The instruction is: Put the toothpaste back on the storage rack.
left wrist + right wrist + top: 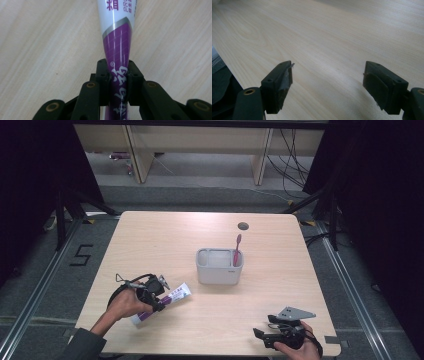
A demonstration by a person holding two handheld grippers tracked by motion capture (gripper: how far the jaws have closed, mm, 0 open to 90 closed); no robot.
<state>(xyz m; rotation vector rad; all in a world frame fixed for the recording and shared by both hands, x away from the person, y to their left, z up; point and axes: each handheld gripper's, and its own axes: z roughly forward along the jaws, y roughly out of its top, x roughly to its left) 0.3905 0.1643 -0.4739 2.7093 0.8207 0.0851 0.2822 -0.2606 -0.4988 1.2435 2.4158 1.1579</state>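
Observation:
A white and purple toothpaste tube (170, 299) lies at the front left of the wooden table (165, 240). My left gripper (157, 300) is shut on it, the black pads (103, 75) pressing the purple end of the tube (117, 50) from both sides. A grey holder (219, 266) stands at the table's middle with a pink toothbrush (236, 250) upright in its right compartment. Near the front right edge my right gripper (260, 336) rests open, and its fingers (279, 85) stand wide apart over bare wood with nothing between them.
A round cable hole (243, 226) sits near the table's far edge. Shelving legs (140, 155) and cables (292, 165) stand on the floor beyond the table. Dark curtains (380, 195) close in both sides.

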